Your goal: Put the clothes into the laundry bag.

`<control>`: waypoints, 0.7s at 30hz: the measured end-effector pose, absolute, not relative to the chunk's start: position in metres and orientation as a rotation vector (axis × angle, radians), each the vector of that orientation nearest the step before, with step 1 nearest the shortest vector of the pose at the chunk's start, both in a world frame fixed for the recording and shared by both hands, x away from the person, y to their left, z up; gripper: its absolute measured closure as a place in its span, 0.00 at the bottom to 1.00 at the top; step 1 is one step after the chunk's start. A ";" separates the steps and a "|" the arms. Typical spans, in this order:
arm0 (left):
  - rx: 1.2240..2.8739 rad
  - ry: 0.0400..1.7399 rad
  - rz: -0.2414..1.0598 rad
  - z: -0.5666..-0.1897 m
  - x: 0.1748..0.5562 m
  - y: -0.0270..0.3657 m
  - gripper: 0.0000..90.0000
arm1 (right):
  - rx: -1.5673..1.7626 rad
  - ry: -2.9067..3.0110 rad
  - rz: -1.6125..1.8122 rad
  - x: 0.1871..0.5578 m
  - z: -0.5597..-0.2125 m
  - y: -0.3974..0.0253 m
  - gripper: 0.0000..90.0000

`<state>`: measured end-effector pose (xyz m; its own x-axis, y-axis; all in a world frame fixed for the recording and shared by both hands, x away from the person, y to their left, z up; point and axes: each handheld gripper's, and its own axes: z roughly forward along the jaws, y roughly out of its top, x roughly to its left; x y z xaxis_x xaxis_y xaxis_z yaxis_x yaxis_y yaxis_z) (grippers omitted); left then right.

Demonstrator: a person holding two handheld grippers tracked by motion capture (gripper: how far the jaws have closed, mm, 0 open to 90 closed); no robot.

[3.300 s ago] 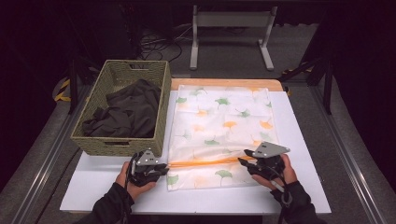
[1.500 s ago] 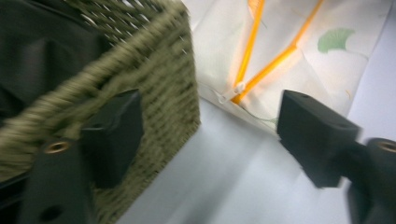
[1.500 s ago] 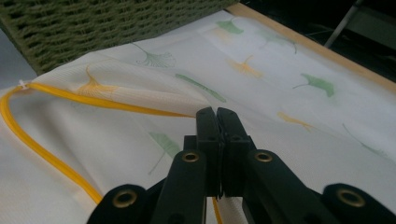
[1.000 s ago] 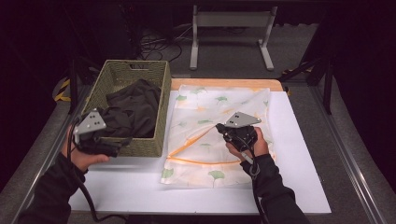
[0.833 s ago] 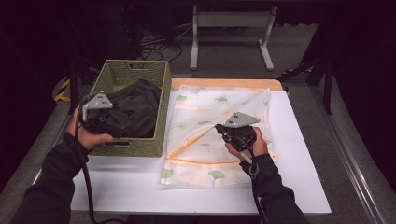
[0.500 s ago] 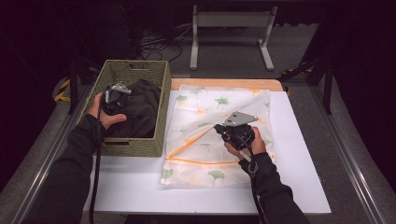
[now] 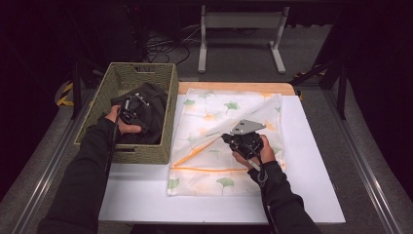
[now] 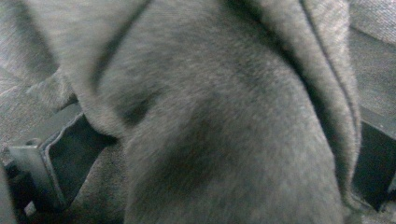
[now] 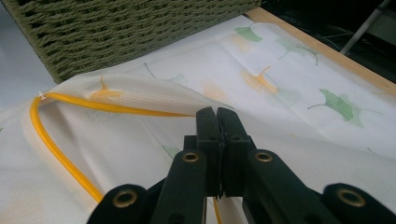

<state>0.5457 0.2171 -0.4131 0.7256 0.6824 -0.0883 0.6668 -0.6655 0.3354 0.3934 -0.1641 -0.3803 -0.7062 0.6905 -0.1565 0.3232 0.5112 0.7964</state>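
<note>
Looks like laundry going into a mesh bag, abt a third of the way thru. The bag [image 7: 229,136], white w/ ginkgo leaves and an orange zip, lies flat on the tabletop [image 7: 316,161] just right of the woven basket [image 7: 104,102].

Done so far: the zip is open, and the right tongs [image 7: 229,140], pressed together on the upper edge of the opening, lift that flap so the mouth gapes toward the basket; in the right gripper view the orange trim curves open at left.

In hand now: left tongs [image 7: 130,103] are down in the basket on the dark garment [image 7: 153,109]. In the left gripper view, grey fabric bulges between spread jaws, so no grip yet, I'd say.

Left to do: pinch the garment, lift it out, feed it into the bag, zip shut. Nothing's inside the bag yet, as far as I can tell.
</note>
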 end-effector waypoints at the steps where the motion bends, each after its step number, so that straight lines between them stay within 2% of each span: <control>1: 2.585 1.048 0.063 -0.413 0.546 0.217 0.00 | 0.828 2.297 1.072 0.393 -0.381 -0.164 0.99; 4: 2.641 1.067 0.102 -0.416 0.549 0.213 0.01 | 0.828 2.300 1.073 0.393 -0.381 -0.164 0.99; 7: 2.713 1.056 0.183 -0.415 0.549 0.206 0.08 | 0.831 2.303 1.074 0.393 -0.382 -0.164 0.99; 11: 2.716 1.051 0.223 -0.411 0.547 0.207 0.32 | 0.832 2.305 1.074 0.393 -0.383 -0.164 0.99; 12: 2.717 1.045 0.239 -0.410 0.547 0.207 0.32 | 0.833 2.305 1.076 0.393 -0.383 -0.164 0.99; 15: 2.707 1.025 0.280 -0.405 0.543 0.208 0.51 | 0.832 2.308 1.070 0.393 -0.385 -0.163 0.99; 17: 2.689 1.016 0.334 -0.401 0.539 0.210 0.61 | 0.832 2.306 1.067 0.392 -0.385 -0.163 0.99; 21: 2.646 1.007 0.420 -0.393 0.532 0.213 0.67 | 0.843 2.291 1.074 0.392 -0.384 -0.167 0.99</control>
